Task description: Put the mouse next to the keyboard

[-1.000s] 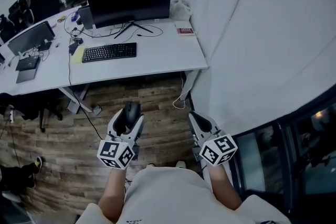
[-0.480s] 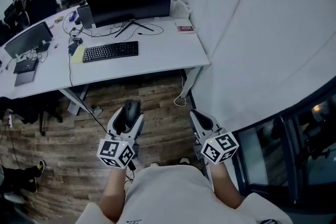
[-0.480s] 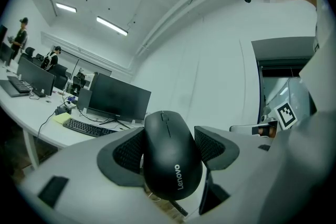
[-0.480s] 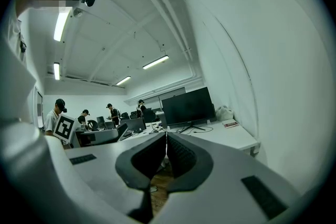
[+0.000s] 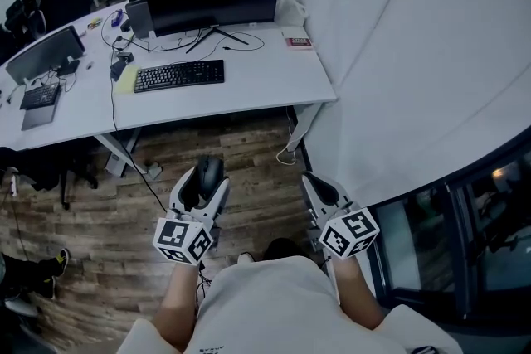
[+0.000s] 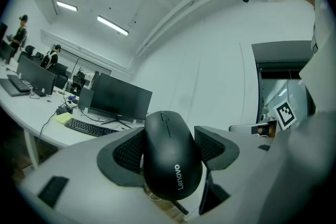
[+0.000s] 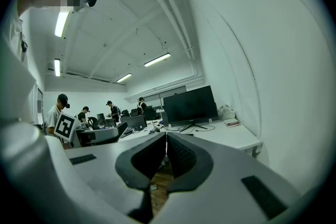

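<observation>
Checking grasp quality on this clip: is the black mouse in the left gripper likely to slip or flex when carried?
Probably rigid: the mouse shows a hard moulded shell, undented between the fingers of the left gripper. Its smooth rounded sides might slip, though the fingers' ribbed texture likely helps.

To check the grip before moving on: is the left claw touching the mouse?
Touching. The left gripper view shows the left claw with its two jaws pressed against both sides of the black mouse, which sits clamped between them.
</observation>
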A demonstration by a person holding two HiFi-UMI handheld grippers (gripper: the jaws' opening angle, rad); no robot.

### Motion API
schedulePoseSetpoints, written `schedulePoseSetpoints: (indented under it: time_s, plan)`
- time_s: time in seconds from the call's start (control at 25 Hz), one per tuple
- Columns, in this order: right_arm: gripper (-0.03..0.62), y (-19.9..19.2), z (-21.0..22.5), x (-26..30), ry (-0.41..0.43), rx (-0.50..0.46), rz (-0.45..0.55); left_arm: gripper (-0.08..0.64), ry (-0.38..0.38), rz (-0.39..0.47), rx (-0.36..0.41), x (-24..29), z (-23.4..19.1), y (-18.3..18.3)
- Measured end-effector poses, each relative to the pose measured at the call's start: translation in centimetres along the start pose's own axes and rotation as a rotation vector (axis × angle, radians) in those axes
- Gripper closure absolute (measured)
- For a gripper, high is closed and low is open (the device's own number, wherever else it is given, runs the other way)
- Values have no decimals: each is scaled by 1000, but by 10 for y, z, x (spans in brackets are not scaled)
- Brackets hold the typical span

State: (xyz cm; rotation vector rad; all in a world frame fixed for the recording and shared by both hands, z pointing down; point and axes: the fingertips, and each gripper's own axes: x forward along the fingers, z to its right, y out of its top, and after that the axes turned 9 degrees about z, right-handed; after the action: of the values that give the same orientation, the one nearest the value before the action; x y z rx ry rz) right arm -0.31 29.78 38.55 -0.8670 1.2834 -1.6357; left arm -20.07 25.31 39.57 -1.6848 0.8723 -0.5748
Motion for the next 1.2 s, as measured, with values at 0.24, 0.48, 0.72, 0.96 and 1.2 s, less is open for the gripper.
schedulePoseSetpoints:
  time_s: [0.24,0.48,0.72,0.96,1.2]
  plan:
    - [574,-3,0,10,14,16,-8,252,10,-15,6,3,-5,1]
    - [574,-6,15,24,30,30,-11,252,29,-15,6,18,-9,-3]
    - [574,-4,42,45,46,32,-15,253,44,-14,5,47,-12,-8]
    - [574,5,69,75,73,29,-18,252,59,-12,9,85,-19,-6]
    - [574,15,96,105,108,37,-23,253,84,-11,21,123,-24,-1]
